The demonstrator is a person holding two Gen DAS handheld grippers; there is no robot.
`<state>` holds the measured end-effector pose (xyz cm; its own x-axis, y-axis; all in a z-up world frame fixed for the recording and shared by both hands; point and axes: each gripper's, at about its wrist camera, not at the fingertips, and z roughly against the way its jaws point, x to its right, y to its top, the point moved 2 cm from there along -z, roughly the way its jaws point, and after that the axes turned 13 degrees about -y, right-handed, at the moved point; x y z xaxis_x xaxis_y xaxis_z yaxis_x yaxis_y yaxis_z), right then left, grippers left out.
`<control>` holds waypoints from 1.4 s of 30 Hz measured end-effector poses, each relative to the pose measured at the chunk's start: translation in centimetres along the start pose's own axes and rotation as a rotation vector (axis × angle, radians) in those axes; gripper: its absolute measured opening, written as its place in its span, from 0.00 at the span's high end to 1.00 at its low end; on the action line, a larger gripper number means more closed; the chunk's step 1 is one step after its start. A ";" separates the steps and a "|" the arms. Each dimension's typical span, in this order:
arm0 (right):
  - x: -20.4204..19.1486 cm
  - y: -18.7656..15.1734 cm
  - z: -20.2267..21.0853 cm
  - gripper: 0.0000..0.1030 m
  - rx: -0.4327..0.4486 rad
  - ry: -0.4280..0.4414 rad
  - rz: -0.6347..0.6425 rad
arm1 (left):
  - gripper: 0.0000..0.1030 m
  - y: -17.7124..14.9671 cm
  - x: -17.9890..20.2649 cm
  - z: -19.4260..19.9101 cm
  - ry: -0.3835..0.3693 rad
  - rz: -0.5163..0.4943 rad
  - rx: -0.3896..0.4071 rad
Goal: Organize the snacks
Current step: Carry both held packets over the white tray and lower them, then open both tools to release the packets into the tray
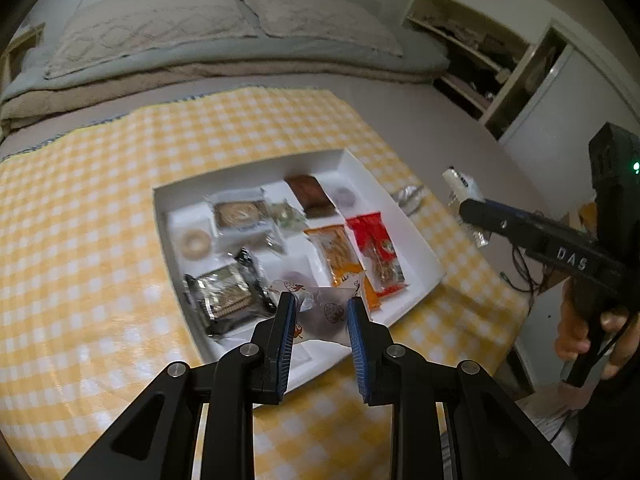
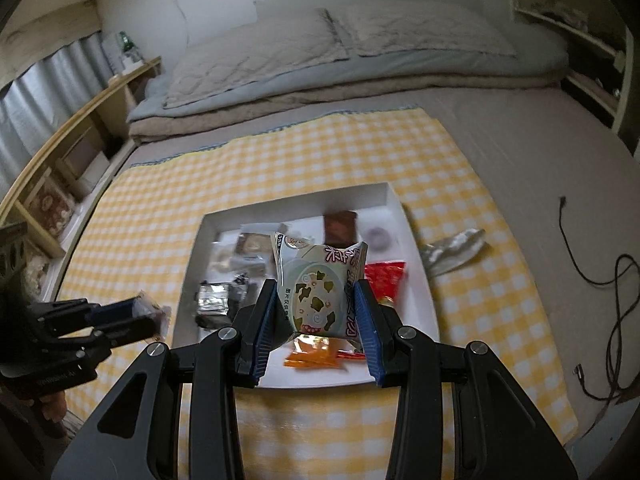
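Observation:
A white tray [image 1: 416, 248] lies on a yellow checked cloth [image 1: 100, 240] and holds several wrapped snacks, among them a red packet [image 1: 374, 240], an orange packet [image 1: 336, 252] and a silver-black packet [image 1: 224, 296]. My left gripper [image 1: 321, 308] is shut on a clear wrapped snack with a dark round piece [image 1: 324, 314], above the tray's near edge. My right gripper [image 2: 318, 286] is shut on a white-green snack packet [image 2: 316, 284] above the tray [image 2: 420, 280]. The right gripper also shows in the left wrist view [image 1: 468, 200], and the left one in the right wrist view [image 2: 148, 312].
A silver wrapper [image 2: 452, 252] lies on the cloth right of the tray. A folded duvet and pillows [image 2: 340, 52] lie at the far end of the bed. Black cables [image 2: 612, 300] lie to the right. Wooden shelves [image 2: 72, 168] stand at the left.

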<state>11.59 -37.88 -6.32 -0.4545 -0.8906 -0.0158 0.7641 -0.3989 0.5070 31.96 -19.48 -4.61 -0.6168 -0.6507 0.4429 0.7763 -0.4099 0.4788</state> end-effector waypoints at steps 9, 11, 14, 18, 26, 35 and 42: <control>2.8 -0.5 -2.1 0.62 -0.072 -0.010 -0.051 | 0.75 0.1 0.0 -6.3 -0.015 0.033 -0.094; 2.9 -0.6 -2.5 0.62 -0.087 -0.004 -0.055 | 0.74 0.4 0.0 -7.1 -0.003 0.022 -0.097; 2.8 -0.7 -3.1 0.62 -0.107 0.008 -0.052 | 0.72 0.5 -0.2 -7.6 -0.001 0.024 -0.094; 2.2 -0.5 -3.7 0.62 -0.122 0.025 -0.035 | 0.31 0.6 -1.0 -7.4 0.013 0.037 -0.079; -1.5 -0.4 -5.3 0.62 -0.150 0.094 0.028 | 0.11 0.1 -2.6 -5.8 0.083 0.018 -0.074; -5.7 1.3 -7.6 0.44 -0.108 0.149 0.036 | 0.00 -0.9 -2.5 -4.6 0.159 -0.066 -0.091; -5.9 1.7 -8.3 0.14 -0.118 0.126 0.025 | 0.00 -1.2 -3.3 -3.3 0.182 -0.077 -0.072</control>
<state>19.36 -35.15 -12.52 -0.3790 -0.9181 -0.1164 0.8265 -0.3924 0.4036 33.55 -18.94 -9.17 -0.6460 -0.7180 0.2593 0.7392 -0.5035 0.4474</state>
